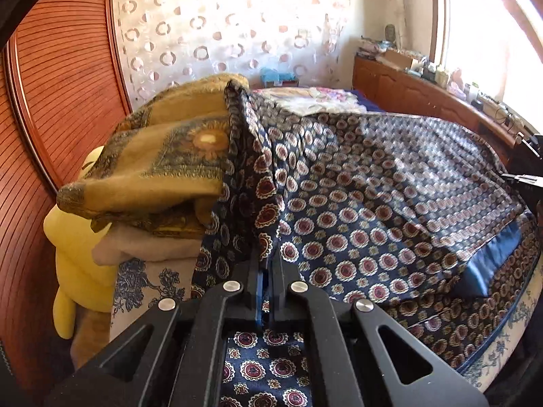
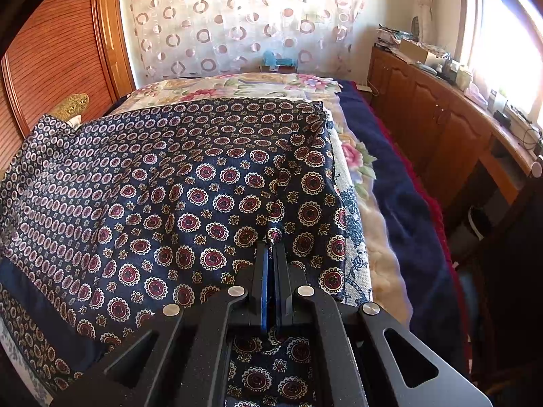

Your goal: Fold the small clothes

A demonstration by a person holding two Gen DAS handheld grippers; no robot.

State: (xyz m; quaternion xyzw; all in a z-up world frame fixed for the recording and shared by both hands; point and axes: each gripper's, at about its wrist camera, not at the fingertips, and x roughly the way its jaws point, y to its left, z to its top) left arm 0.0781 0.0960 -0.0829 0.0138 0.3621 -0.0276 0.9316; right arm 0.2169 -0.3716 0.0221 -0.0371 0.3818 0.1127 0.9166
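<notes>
1. The navy patterned cloth (image 2: 190, 183) lies spread across the bed (image 2: 400, 210), filling the 9 to 12 o'clock area of the right wrist view.
2. The left gripper (image 1: 268, 261) has its jaws closed on a raised fold of the cloth.
3. The right gripper (image 2: 274, 247) is clamped on the cloth's edge.
4. A stack of folded mustard fabric (image 1: 163, 162) sits at 10 o'clock, touching the cloth.
5. A wooden cabinet (image 2: 441, 129) stands at 2 o'clock.

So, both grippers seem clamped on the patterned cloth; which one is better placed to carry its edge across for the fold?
Probably right. The right gripper pinches the navy patterned cloth over open bed, while the left gripper holds it beside the stacked yellow blankets, which crowd that side.
</notes>
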